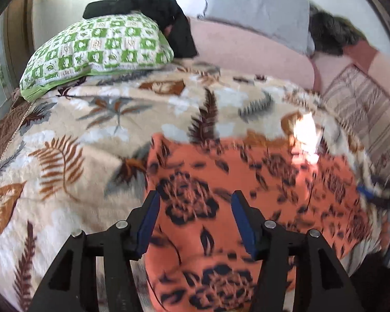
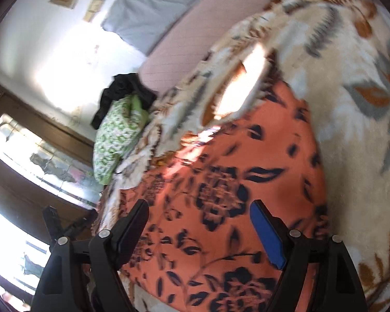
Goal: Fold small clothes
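Fingers (image 1: 243, 223) of both grippers wide apart, empty, above the flat orange floral cloth (image 1: 247, 182).

We count 1 orange flowered cloth (image 1: 247, 182) lying on 1 leaf-print blanket (image 1: 78, 130). At the far left sits 1 green-and-white pillow (image 1: 98, 49) with 1 black garment (image 1: 174, 20) on it. Far off we see 1 grey cushion (image 1: 257, 7). 2 grippers, each with 2 fingers (image 1: 148, 223).

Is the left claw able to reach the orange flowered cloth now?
Probably yes. The left claw is open right above the orange cloth, which lies spread on the leaf-print blanket, with nothing between them.
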